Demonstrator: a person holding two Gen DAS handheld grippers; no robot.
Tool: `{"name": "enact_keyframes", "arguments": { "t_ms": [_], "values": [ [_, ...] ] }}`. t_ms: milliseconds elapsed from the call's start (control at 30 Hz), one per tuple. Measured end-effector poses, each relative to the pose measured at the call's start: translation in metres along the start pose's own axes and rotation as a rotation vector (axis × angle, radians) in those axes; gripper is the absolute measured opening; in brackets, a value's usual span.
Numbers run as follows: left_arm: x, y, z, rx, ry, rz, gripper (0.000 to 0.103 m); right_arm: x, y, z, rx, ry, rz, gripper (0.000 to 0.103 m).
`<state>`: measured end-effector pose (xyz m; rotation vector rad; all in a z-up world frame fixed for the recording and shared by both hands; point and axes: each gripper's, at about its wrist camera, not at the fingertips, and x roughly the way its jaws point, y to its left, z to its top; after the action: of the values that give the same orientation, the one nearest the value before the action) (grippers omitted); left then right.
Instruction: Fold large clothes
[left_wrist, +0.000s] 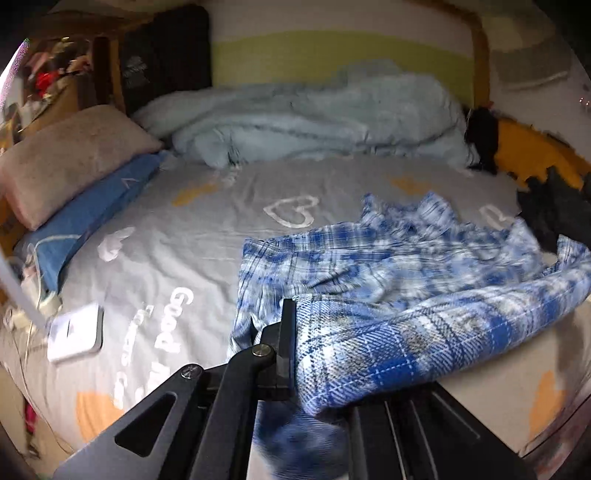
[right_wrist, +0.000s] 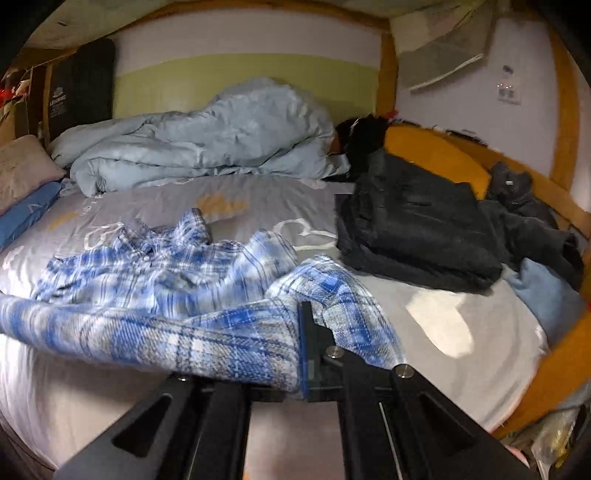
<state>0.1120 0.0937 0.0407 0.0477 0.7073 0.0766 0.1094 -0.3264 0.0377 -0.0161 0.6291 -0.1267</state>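
Observation:
A blue and white plaid shirt (left_wrist: 391, 273) lies crumpled on the grey bed sheet (left_wrist: 192, 236). My left gripper (left_wrist: 295, 332) is shut on the shirt's near hem, and the cloth drapes over its right finger and hides it. In the right wrist view the same plaid shirt (right_wrist: 147, 266) stretches leftward from my right gripper (right_wrist: 301, 332), which is shut on another part of the hem. The pinched edge hangs lifted above the sheet (right_wrist: 424, 325) between the two grippers, while the far part of the shirt rests on the bed.
A rumpled pale blue duvet (left_wrist: 303, 122) fills the back of the bed. Pillows (left_wrist: 66, 162) lie at the left, with a white device (left_wrist: 75, 332) near the left edge. Dark folded clothes (right_wrist: 417, 225) sit on the right side, beside an orange bed frame (right_wrist: 436, 162).

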Motion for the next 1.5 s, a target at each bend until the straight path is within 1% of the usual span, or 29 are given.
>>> {"name": "enact_keyframes", "arguments": {
  "t_ms": [67, 167, 233, 333, 400, 467, 633, 700, 733, 767, 800, 833, 867, 900, 933, 967, 1033, 1100, 1167, 1233, 1333, 1400, 1500],
  "values": [
    [0.027, -0.005, 0.018, 0.032, 0.048, 0.011, 0.006, 0.018, 0.005, 0.011, 0.01, 0.031, 0.005, 0.004],
    [0.066, -0.006, 0.04, 0.022, 0.115, 0.023, 0.006, 0.052, 0.011, 0.03, 0.037, 0.091, -0.025, 0.004],
    [0.087, -0.005, 0.049, 0.008, 0.152, 0.032, 0.006, 0.071, 0.019, 0.04, 0.037, 0.106, -0.037, 0.004],
    [0.12, -0.001, 0.057, -0.034, 0.217, 0.018, 0.006, 0.095, 0.028, 0.051, 0.019, 0.107, -0.044, 0.004],
    [0.136, 0.0, 0.059, -0.046, 0.231, 0.012, 0.006, 0.114, 0.034, 0.056, -0.006, 0.122, -0.046, 0.004],
    [0.15, 0.003, 0.061, -0.068, 0.228, -0.002, 0.006, 0.131, 0.038, 0.061, -0.017, 0.14, -0.048, 0.004],
    [0.18, 0.002, 0.06, -0.047, 0.265, -0.005, 0.006, 0.164, 0.046, 0.068, -0.024, 0.171, -0.045, 0.004],
    [0.183, 0.002, 0.06, -0.033, 0.248, -0.015, 0.008, 0.177, 0.05, 0.068, -0.034, 0.199, -0.044, 0.004],
    [0.181, 0.003, 0.059, -0.039, 0.231, -0.032, 0.01, 0.181, 0.051, 0.066, -0.042, 0.214, -0.042, 0.004],
    [0.179, 0.006, 0.059, -0.051, 0.22, -0.036, 0.017, 0.184, 0.051, 0.064, -0.04, 0.226, -0.039, 0.005],
    [0.175, 0.008, 0.059, -0.059, 0.209, -0.037, 0.031, 0.183, 0.049, 0.062, -0.02, 0.231, -0.023, 0.007],
    [0.168, 0.009, 0.059, -0.058, 0.189, -0.036, 0.043, 0.178, 0.045, 0.06, 0.009, 0.222, 0.005, 0.007],
    [0.16, 0.01, 0.059, -0.051, 0.157, -0.03, 0.065, 0.174, 0.042, 0.059, 0.018, 0.216, 0.02, 0.013],
    [0.151, 0.01, 0.059, -0.045, 0.119, -0.021, 0.075, 0.168, 0.039, 0.059, 0.015, 0.209, 0.053, 0.024],
    [0.141, 0.011, 0.059, -0.043, 0.081, -0.023, 0.076, 0.163, 0.037, 0.06, 0.015, 0.203, 0.081, 0.031],
    [0.134, 0.013, 0.06, -0.043, 0.064, -0.039, 0.076, 0.157, 0.033, 0.062, 0.024, 0.198, 0.104, 0.038],
    [0.118, 0.015, 0.06, -0.059, 0.047, -0.072, 0.078, 0.142, 0.027, 0.064, 0.045, 0.178, 0.127, 0.042],
    [0.103, 0.019, 0.058, -0.079, 0.026, -0.094, 0.084, 0.124, 0.019, 0.063, 0.07, 0.146, 0.149, 0.06],
    [0.089, 0.019, 0.057, -0.08, 0.014, -0.113, 0.088, 0.109, 0.014, 0.06, 0.078, 0.125, 0.174, 0.06],
    [0.08, 0.015, 0.058, -0.052, 0.015, -0.131, 0.09, 0.096, 0.013, 0.058, 0.071, 0.113, 0.183, 0.061],
    [0.072, 0.006, 0.055, -0.03, 0.009, -0.117, 0.092, 0.083, 0.012, 0.055, 0.048, 0.092, 0.181, 0.064],
    [0.078, 0.005, 0.052, -0.031, 0.042, -0.104, 0.096, 0.079, 0.015, 0.052, 0.026, 0.087, 0.177, 0.066],
    [0.096, 0.003, 0.049, -0.05, 0.102, -0.11, 0.096, 0.083, 0.018, 0.046, 0.008, 0.102, 0.161, 0.067]
  ]
}}
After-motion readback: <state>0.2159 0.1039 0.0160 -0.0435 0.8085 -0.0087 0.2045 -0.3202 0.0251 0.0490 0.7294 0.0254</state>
